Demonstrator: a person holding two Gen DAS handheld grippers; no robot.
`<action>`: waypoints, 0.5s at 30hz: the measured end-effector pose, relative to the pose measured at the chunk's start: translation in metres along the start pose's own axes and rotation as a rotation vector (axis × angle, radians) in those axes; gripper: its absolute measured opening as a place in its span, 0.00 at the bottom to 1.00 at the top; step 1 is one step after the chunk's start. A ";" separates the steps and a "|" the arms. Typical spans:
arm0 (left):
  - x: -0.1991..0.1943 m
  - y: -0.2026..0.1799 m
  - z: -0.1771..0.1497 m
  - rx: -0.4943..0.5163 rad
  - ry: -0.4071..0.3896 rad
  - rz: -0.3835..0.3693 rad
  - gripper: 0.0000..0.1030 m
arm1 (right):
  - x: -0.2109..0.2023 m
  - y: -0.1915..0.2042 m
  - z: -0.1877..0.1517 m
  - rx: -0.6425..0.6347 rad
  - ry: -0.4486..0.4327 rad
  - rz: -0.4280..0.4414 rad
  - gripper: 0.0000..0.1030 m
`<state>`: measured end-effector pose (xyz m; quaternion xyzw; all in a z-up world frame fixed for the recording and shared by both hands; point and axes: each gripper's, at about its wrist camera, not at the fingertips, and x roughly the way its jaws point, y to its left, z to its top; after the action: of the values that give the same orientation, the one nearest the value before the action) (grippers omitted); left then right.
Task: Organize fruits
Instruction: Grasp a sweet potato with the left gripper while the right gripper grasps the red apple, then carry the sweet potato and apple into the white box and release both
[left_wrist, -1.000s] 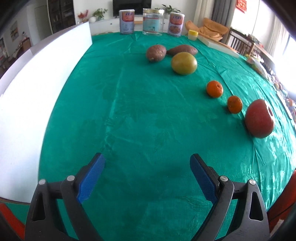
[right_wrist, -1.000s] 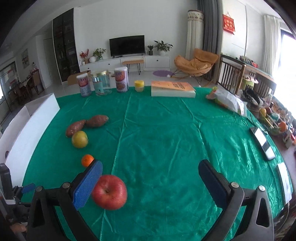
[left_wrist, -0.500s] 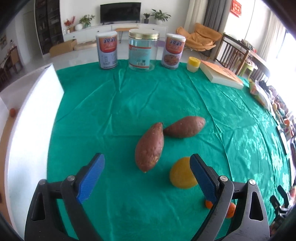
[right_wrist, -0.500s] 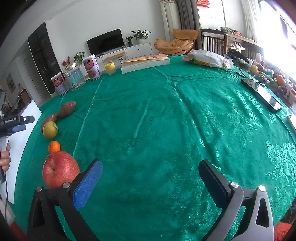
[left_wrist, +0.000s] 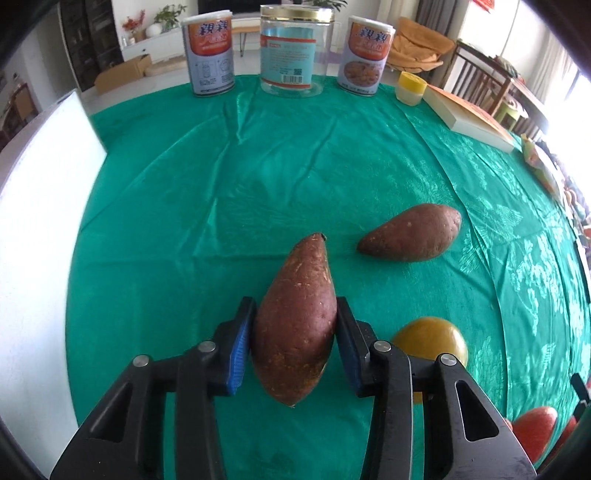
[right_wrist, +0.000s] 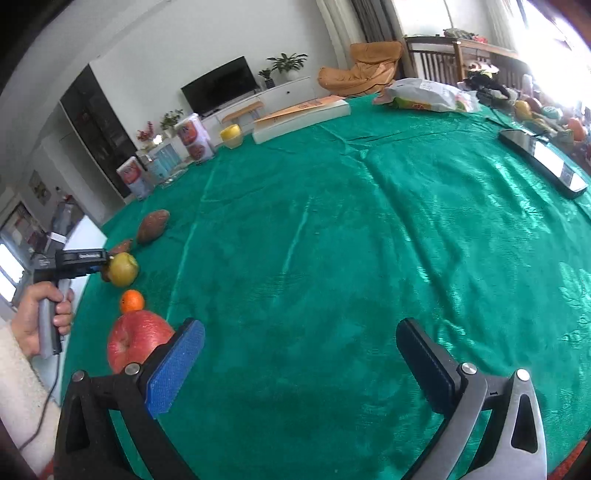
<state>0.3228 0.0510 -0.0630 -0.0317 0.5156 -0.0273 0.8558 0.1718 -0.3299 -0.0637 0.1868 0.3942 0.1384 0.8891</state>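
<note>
My left gripper (left_wrist: 293, 345) is shut on a reddish-brown sweet potato (left_wrist: 297, 321), its blue pads pressed on both sides. A second sweet potato (left_wrist: 412, 232) lies on the green tablecloth beyond it. A yellow-green fruit (left_wrist: 430, 341) sits just right of the gripper, and a red apple (left_wrist: 532, 428) shows at the lower right. In the right wrist view the left gripper (right_wrist: 79, 260) is at the far left beside the yellow-green fruit (right_wrist: 123, 269), with a small orange (right_wrist: 132, 300) and the red apple (right_wrist: 136, 343) nearer. My right gripper (right_wrist: 299, 369) is open and empty above the cloth.
A white box (left_wrist: 40, 206) runs along the table's left edge. Two cans (left_wrist: 209, 57) and a clear jar (left_wrist: 291, 51) stand at the back, with a yellow cup (left_wrist: 410, 88) and a book (left_wrist: 469, 118). A phone (right_wrist: 543, 160) and a bag (right_wrist: 428, 96) lie at the right.
My left gripper moved forward and down and closed on the nearer sweet potato. My right gripper swung rightward and stayed open; the apple now sits at its left finger.
</note>
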 end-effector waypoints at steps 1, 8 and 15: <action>-0.008 0.005 -0.008 -0.009 -0.011 -0.001 0.42 | 0.001 0.013 -0.002 -0.044 0.019 0.096 1.00; -0.066 0.020 -0.071 -0.070 -0.057 -0.043 0.42 | 0.053 0.095 -0.013 -0.335 0.163 0.056 1.00; -0.127 0.030 -0.122 -0.097 -0.077 -0.139 0.42 | 0.065 0.103 -0.017 -0.300 0.264 -0.031 0.66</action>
<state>0.1558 0.0881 -0.0107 -0.1096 0.4794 -0.0603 0.8686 0.1916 -0.2091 -0.0710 0.0263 0.4851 0.2053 0.8496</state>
